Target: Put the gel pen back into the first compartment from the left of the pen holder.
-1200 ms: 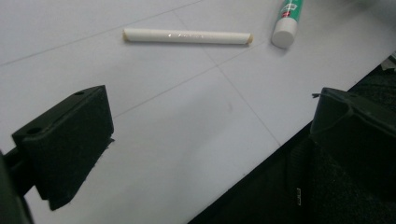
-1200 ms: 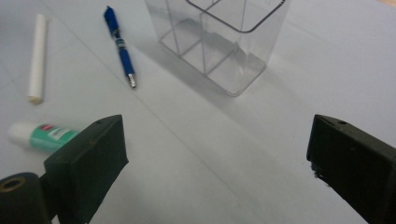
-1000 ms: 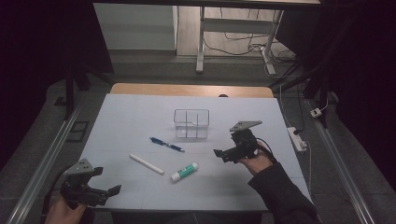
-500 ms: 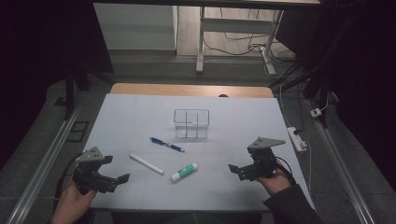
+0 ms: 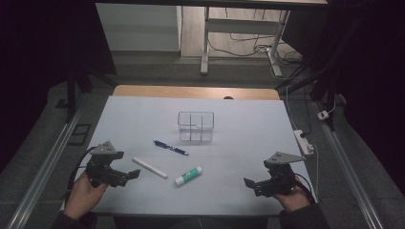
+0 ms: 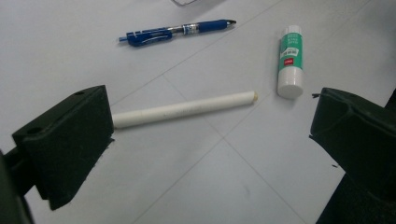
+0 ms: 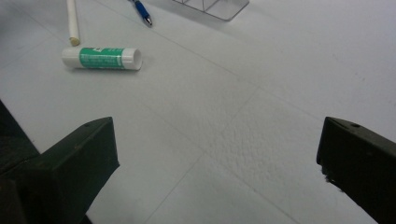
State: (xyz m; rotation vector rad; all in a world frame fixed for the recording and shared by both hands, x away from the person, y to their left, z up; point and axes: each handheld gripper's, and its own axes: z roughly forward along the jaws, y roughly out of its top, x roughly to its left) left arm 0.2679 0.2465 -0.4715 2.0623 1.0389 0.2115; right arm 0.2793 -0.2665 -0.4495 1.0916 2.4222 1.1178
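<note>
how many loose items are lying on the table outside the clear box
3: a blue pen just left and in front of the box, a white stick nearest the left gripper, and a glue stick right of it.

Divided bin [image 5: 196, 126] at frame centre on the table [image 5: 248, 143], pen [image 5: 170, 147] lower left of it, stick [image 5: 150, 167] further lower left, glue stick [image 5: 188, 176] just right of the stick

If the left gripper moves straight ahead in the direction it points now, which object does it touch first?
Probably the white cylindrical stick: it lies across the path just ahead of the open left gripper, with one end beside a finger. The green-and-white glue stick lies farther ahead, off to one side.
</note>
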